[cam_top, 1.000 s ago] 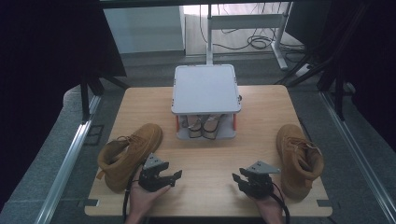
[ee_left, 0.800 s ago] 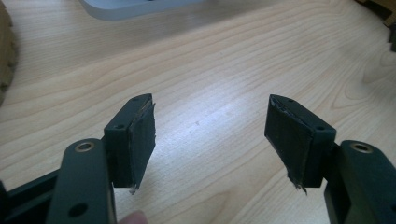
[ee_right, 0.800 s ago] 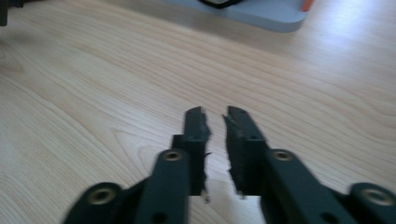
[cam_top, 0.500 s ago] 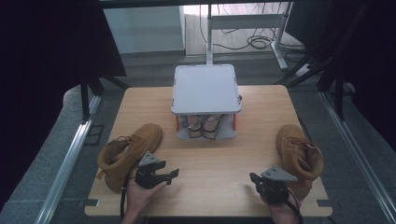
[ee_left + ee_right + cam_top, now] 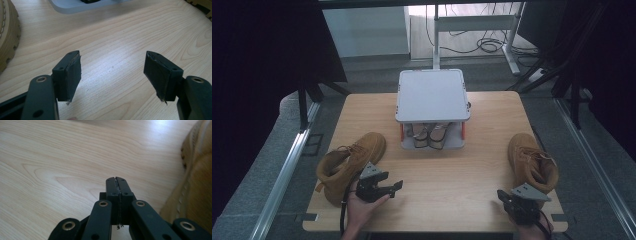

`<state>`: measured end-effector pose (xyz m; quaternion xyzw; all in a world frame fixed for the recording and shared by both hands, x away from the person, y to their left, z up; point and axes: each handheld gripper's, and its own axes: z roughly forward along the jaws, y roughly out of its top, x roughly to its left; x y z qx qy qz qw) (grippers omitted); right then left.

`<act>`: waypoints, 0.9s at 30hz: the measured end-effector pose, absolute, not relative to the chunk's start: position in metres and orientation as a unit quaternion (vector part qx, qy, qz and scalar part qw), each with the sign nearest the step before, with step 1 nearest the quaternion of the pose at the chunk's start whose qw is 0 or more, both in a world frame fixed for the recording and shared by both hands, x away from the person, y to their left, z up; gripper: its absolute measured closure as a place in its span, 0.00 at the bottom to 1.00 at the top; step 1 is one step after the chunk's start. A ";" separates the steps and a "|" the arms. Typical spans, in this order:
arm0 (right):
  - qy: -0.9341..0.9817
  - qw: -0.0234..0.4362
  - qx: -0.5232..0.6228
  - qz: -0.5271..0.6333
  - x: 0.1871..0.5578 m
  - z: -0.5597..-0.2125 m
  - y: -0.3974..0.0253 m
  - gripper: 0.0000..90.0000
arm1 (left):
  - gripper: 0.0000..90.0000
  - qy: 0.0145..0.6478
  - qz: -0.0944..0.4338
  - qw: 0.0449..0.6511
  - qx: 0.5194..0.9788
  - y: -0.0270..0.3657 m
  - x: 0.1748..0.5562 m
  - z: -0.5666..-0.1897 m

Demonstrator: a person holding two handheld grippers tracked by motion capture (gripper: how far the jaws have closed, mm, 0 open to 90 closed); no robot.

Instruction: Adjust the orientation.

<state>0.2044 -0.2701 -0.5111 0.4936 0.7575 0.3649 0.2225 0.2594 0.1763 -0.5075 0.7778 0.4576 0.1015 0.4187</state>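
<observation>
1. Where the bench point(image 5: 362, 112) is taken from its left side, a tan boot point(image 5: 346, 165) is seen lying with its toe towards the far edge, just left of the left gripper point(image 5: 394, 187).
2. That gripper's fingers point(image 5: 71, 75) are spread wide over bare wood, with nothing between them; the boot's ridged sole is seen at the left edge of the left gripper view.
3. At the middle, further back, a grey rack point(image 5: 432, 95) is stood, with another pair of shoes point(image 5: 429, 135) under its top shelf.
4. At the right, a second boot point(image 5: 532, 162) is set upright, just beside the right gripper point(image 5: 502, 196), whose fingers point(image 5: 116, 186) are pressed together on nothing.
5. The step is judged to be the approach: neither boot is gripped yet. Next, the right fingers would need to be opened and each gripper brought to its boot's collar.
</observation>
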 end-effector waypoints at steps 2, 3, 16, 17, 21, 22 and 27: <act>0.754 0.224 0.499 0.362 0.202 -0.513 -0.274 1.00 | 0.33 0.460 0.103 0.417 0.777 0.176 0.259 -0.508; 0.753 0.226 0.502 0.361 0.201 -0.513 -0.276 1.00 | 0.33 0.460 0.101 0.416 0.778 0.175 0.259 -0.509; 0.737 0.243 0.523 0.352 0.192 -0.515 -0.296 1.00 | 0.34 0.464 0.101 0.407 0.781 0.174 0.259 -0.512; 0.737 0.242 0.523 0.352 0.191 -0.515 -0.296 1.00 | 0.34 0.464 0.102 0.407 0.780 0.174 0.259 -0.513; 0.735 0.236 0.525 0.358 0.190 -0.515 -0.298 1.00 | 0.34 0.465 0.102 0.406 0.780 0.174 0.259 -0.514; 0.736 0.235 0.525 0.358 0.189 -0.515 -0.300 1.00 | 0.34 0.467 0.102 0.405 0.779 0.174 0.259 -0.514; 0.732 0.237 0.528 0.359 0.186 -0.515 -0.305 1.00 | 0.34 0.471 0.102 0.405 0.777 0.175 0.259 -0.515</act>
